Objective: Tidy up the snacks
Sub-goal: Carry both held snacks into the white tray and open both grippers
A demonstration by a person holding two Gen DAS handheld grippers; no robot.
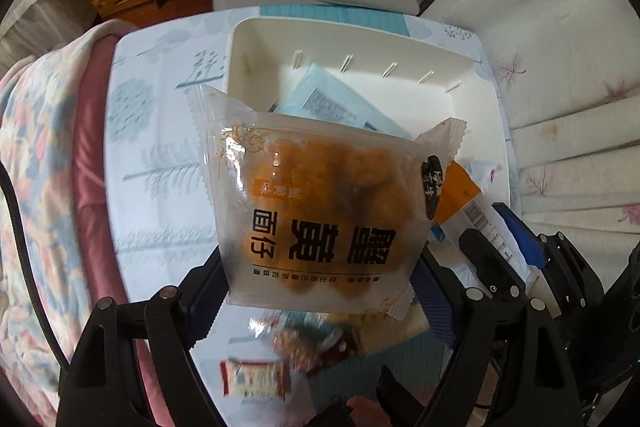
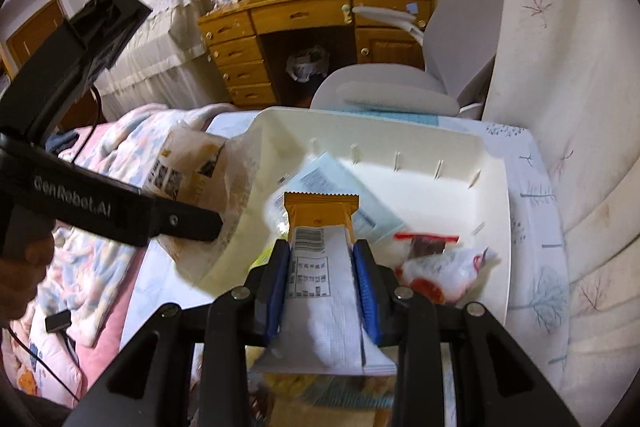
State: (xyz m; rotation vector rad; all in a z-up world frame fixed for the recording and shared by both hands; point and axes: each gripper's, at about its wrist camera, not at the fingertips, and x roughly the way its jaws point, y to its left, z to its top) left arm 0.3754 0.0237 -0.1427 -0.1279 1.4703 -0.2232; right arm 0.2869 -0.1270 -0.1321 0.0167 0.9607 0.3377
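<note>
Both grippers carry a snack at the near edge of the white plastic bin (image 1: 256, 39), which sits on a table under a pale tree-print tablecloth (image 1: 160, 155).

The left gripper (image 1: 320, 287) has its jaws set wide and clamped on the sides of a translucent crab-roe noodle-snack packet (image 1: 320, 203). The packet is off the table at the bin's near left rim, and it hides much of the bin's floor in the left wrist view.

The right gripper (image 2: 322, 279) has its blue-padded jaws pressed tight on a narrow orange-and-white snack bar wrapper (image 2: 320, 227). The wrapper's crimped orange end reaches over the bin's near wall.

Inside the bin lie a light-blue packet (image 2: 324, 175) toward the middle and a red-and-white wrapped snack (image 2: 436, 267) by the right wall. A row of slots runs along the bin's far wall.

On the cloth in front of the bin, under the left gripper, are a red-and-white biscuit packet (image 1: 254, 377) and a blurred heap of other wrappers, too smeared to name.

Behind the bin stands a grey office chair (image 2: 400, 83), and beyond it a wooden desk with drawers (image 2: 280, 27). Left of the bin, a pink floral quilt (image 1: 36, 147) hangs at the table's edge. A person's hand (image 2: 24, 267) grips the left gripper's handle there.
</note>
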